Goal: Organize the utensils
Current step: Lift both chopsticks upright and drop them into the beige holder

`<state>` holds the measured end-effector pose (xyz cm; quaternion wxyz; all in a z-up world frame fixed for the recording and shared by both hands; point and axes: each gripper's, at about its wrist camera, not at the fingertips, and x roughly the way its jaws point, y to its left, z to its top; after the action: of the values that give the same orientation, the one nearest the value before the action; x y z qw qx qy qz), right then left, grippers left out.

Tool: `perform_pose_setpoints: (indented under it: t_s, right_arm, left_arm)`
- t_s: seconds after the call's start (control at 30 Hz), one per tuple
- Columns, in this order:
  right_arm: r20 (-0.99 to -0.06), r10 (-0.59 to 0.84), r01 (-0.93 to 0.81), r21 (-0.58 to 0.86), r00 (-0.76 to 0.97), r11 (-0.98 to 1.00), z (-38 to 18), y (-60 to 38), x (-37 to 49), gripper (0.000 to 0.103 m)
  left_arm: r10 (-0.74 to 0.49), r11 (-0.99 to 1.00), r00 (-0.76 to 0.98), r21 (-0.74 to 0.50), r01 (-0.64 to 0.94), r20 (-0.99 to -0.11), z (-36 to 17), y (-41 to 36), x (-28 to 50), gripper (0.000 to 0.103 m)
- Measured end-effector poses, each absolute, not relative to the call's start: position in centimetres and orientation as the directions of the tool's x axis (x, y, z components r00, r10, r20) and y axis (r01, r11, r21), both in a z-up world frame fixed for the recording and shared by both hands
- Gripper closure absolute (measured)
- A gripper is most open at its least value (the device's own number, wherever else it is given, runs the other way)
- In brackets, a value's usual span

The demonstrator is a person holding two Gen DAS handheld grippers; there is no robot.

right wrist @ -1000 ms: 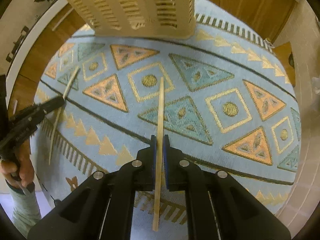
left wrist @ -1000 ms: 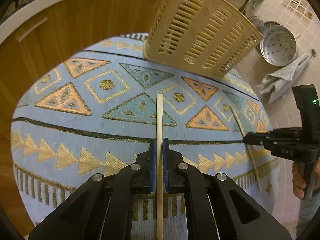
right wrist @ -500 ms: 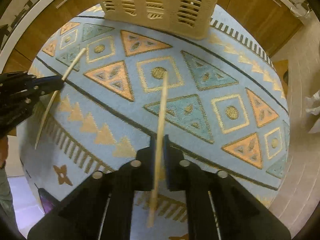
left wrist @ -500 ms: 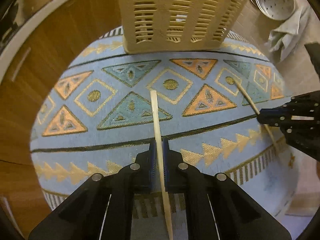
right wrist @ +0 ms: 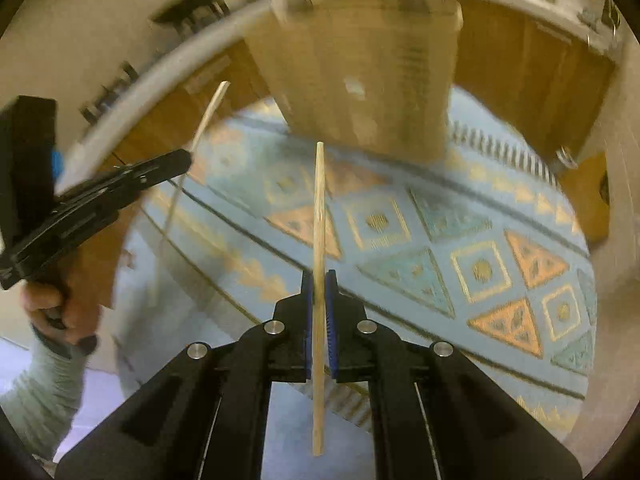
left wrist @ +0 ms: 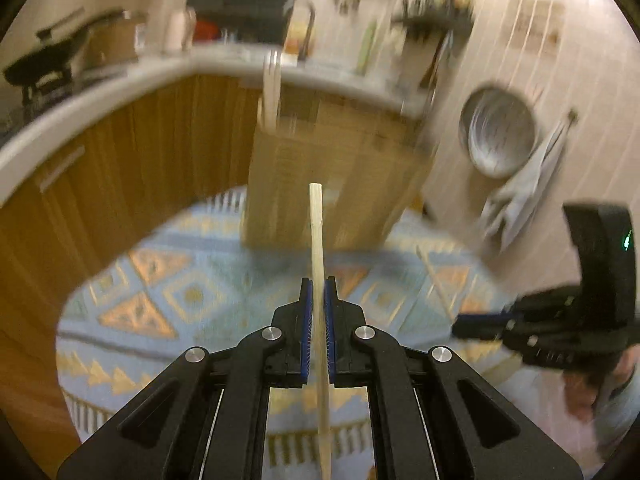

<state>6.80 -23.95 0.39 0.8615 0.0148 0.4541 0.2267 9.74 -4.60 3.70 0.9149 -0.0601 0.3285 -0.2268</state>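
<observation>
Each gripper was clamped on one chopstick — left gripper (left wrist: pixel 319 292) on a chopstick (left wrist: pixel 318 248), right gripper (right wrist: pixel 319 284) on another (right wrist: pixel 319 216) — both lifted, the slotted basket (left wrist: pixel 332 176) at 12 o'clock, so dropping them in remained.

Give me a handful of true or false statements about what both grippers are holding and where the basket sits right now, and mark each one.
1. The left gripper has its jaws closed on a pale wooden chopstick. True.
2. The right gripper is empty, jaws wide open. False: it grips a second thin wooden chopstick.
3. The beige slotted plastic basket stands on the light blue patterned rug. True.
4. The basket lies tipped on its side. False: it stands upright.
5. Light wooden sticks already poke out of the basket's top. True, though blurred.
</observation>
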Motion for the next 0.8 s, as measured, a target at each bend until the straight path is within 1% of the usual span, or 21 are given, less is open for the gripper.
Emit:
perform_pose_setpoints:
  t_s: [0.07, 0.1, 0.13, 0.2, 0.37, 0.43, 0.53, 0.6, 0.63, 0.67, 0.73, 0.8]
  right_arm:
    - [-0.701, 0.453, -0.407, 0.249, 0.550, 0.879, 2.9, -24.2, 6.6, 0.099]
    - [-0.656, 0.469, -0.420, 0.246, 0.592, 0.873, 4.3, -24.2, 6.5, 0.099]
    - [-0.617, 0.476, -0.424, 0.242, 0.627, 0.873, 5.6, -24.5, 6.4, 0.099]
    - [-0.562, 0.479, -0.419, 0.244, 0.674, 0.875, 7.5, -24.6, 7.1, 0.099]
    - [-0.427, 0.417, -0.382, 0.169, 0.802, 0.909, 11.1, -24.6, 9.1, 0.099]
    - [-0.368, 0.411, -0.371, 0.176, 0.834, 0.912, 12.6, -25.1, 10.0, 0.099]
    - [-0.254, 0.339, -0.306, 0.161, 0.906, 0.938, 14.8, -26.3, 11.1, 0.099]
    - [-0.178, 0.266, -0.243, 0.139, 0.947, 0.960, 15.5, -27.0, 12.2, 0.099]
    - [-0.142, 0.257, -0.238, 0.139, 0.956, 0.961, 15.6, -27.5, 12.8, 0.099]
    - [-0.123, 0.246, -0.229, 0.138, 0.961, 0.964, 15.4, -27.7, 13.5, 0.099]
    - [-0.091, 0.179, -0.168, 0.115, 0.980, 0.979, 14.6, -28.2, 14.6, 0.099]
    - [-0.073, 0.141, -0.134, 0.098, 0.987, 0.986, 13.5, -28.6, 16.0, 0.099]
  left_arm:
    - [-0.477, 0.879, 0.721, -0.281, 0.385, -0.502, 5.6, -4.5, 9.7, 0.100]
    - [-0.485, 0.874, 0.749, -0.293, 0.389, -0.452, 6.9, -4.2, 9.8, 0.100]
    - [-0.482, 0.873, 0.776, -0.292, 0.389, -0.407, 8.1, -4.0, 9.9, 0.100]
    - [-0.459, 0.883, 0.818, -0.275, 0.379, -0.347, 9.9, -4.2, 10.5, 0.099]
    - [-0.445, 0.881, 0.865, -0.287, 0.376, -0.233, 12.5, -5.2, 13.4, 0.099]
    - [-0.425, 0.886, 0.891, -0.275, 0.373, -0.162, 13.6, -5.7, 14.0, 0.099]
    - [-0.376, 0.899, 0.924, -0.270, 0.345, -0.072, 15.0, -6.2, 15.4, 0.099]
    - [-0.342, 0.909, 0.939, -0.266, 0.320, -0.037, 15.6, -6.2, 16.4, 0.099]
    - [-0.329, 0.912, 0.944, -0.268, 0.310, -0.025, 15.7, -6.4, 17.1, 0.099]
    - [-0.312, 0.917, 0.950, -0.266, 0.296, -0.020, 15.7, -6.4, 17.6, 0.099]
    - [-0.259, 0.936, 0.966, -0.248, 0.249, -0.009, 15.1, -6.8, 18.7, 0.099]
    - [-0.211, 0.951, 0.978, -0.230, 0.205, -0.002, 14.3, -7.2, 19.9, 0.099]
